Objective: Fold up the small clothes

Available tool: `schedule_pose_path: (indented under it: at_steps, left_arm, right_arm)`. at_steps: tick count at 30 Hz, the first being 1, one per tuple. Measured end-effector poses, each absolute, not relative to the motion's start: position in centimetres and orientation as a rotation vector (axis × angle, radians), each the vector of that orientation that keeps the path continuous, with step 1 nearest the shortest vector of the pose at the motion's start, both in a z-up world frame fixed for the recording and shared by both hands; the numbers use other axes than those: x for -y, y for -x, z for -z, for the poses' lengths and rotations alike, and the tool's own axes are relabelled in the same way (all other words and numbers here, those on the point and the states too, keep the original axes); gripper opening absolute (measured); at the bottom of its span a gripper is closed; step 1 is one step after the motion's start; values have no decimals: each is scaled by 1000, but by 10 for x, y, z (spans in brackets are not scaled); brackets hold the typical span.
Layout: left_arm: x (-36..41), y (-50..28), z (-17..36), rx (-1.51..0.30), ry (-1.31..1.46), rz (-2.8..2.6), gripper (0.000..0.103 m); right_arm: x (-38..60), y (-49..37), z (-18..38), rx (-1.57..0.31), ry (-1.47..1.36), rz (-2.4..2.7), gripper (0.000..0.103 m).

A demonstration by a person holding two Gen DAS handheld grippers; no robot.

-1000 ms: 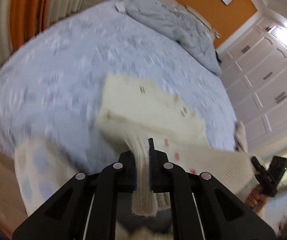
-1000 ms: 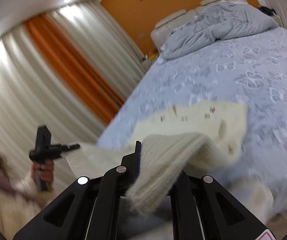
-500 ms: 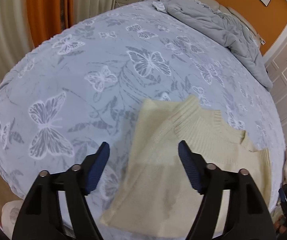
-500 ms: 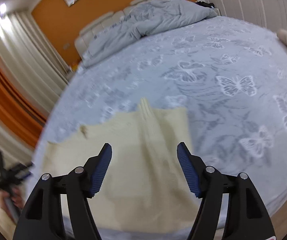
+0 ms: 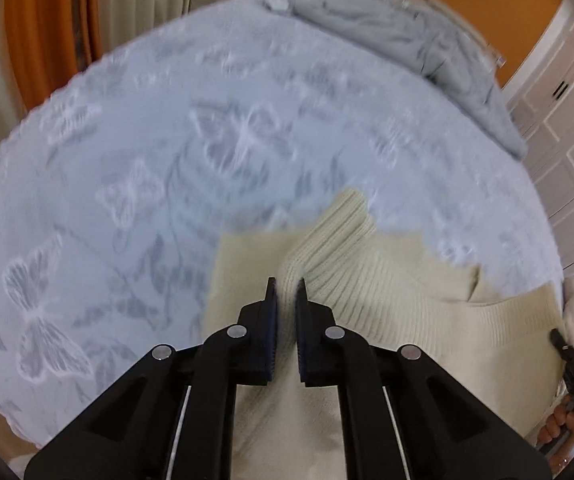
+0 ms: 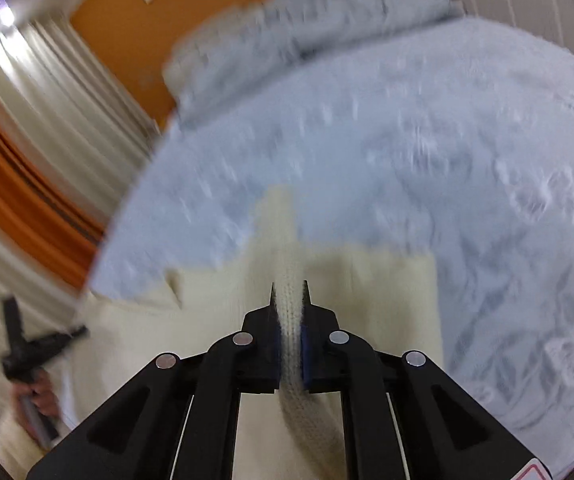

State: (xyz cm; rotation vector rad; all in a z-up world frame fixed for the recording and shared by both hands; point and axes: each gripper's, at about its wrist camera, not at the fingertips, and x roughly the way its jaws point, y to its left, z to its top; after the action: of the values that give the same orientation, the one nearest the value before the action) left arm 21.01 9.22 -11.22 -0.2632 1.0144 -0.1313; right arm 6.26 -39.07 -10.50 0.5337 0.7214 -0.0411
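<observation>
Claws have both just closed on knit: the left claw (image 5: 285, 294) pinches a ribbed fold of the cream sweater (image 5: 407, 320), the right claw (image 6: 289, 300) clamps another ribbed strip. Sweater lies spread at the near edge of the butterfly-patterned bed (image 5: 207, 140).

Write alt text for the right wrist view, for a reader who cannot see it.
The right tool is shut on a ribbed fold of a cream knitted sweater, which lies spread on a bed with a pale blue butterfly-print cover. It has just closed on that fold. At far left a hand holds the left tool; a rumpled grey duvet lies near the headboard.
</observation>
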Motion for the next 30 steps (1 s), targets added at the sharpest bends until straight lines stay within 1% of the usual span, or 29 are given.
schedule_pose_path:
  at_steps: [1,3,5,6,8,9,11,12,13,14,15,16,17,18,20,21,22,23,25,26,27,28,29,30]
  left_arm:
    - [-92,-213,112,-1014,252,122,7]
    - [-91,-226,130,-1063,219,86,7]
    - [-88,-237,166,-1152,216,62,8]
    - [-87,-237,174,-1165,214,51,8]
    - [-84,-231,171,-1139,204,41,8]
    - [-83,-229,166,-1126,211,44,10]
    - [-83,-221,147,-1082,210,53,14]
    - [-80,-216,136,-1058,187,49,16]
    - [-75,-207,122,-1017,146,34,29]
    - [-69,-203,113,-988,122,30,49]
    - [-62,-197,105,-957,110,38,56]
    - [-52,-188,98,-924,103,56,61]
    - [-45,-185,96,-921,98,68,61]
    - [-34,-180,97,-924,94,86,61]
    - [-19,-174,108,-942,91,102,61]
    - [-12,-172,119,-971,85,98,61]
    - [-8,-173,131,-999,79,88,61]
    - [-7,-176,141,-1021,73,80,61]
    - [-13,-181,161,-1069,40,33,60]
    - [-20,-184,164,-1083,41,23,60]
    - [-29,-183,160,-1074,71,40,60]
    - [-39,-182,152,-1053,105,54,60]
    - [-50,-181,142,-1015,144,68,65]
    - [-62,-182,133,-982,172,74,70]
  right_arm:
    - [401,-61,105,-706,-554,58,7]
    - [416,-71,128,-775,-557,122,7]
    - [430,-87,178,-953,-575,187,7]
    - [428,-88,184,-971,-564,192,7]
    - [421,-81,169,-930,-546,201,12]
    - [419,-77,161,-907,-550,206,16]
    - [405,-63,131,-832,-513,228,20]
    - [395,-58,117,-795,-495,209,26]
    - [387,-59,109,-771,-492,174,29]
    - [377,-60,103,-765,-493,126,29]
    - [358,-65,102,-782,-500,46,29]
    - [340,-70,105,-808,-508,-23,29]
    - [318,-77,112,-841,-510,-87,29]
    - [301,-82,117,-866,-501,-130,27]
    - [239,-93,137,-936,-395,-220,26]
    - [215,-99,148,-969,-359,-272,19]
    - [199,-102,158,-995,-329,-300,15]
    - [193,-104,167,-1009,-305,-299,15]
    - [201,-112,180,-1019,-305,-257,0]
    - [212,-115,179,-1026,-355,-248,0]
    - [226,-114,172,-1011,-422,-249,6]
    - [246,-106,154,-942,-446,-219,18]
    - [259,-99,141,-885,-429,-183,21]
    - [276,-93,129,-844,-413,-141,34]
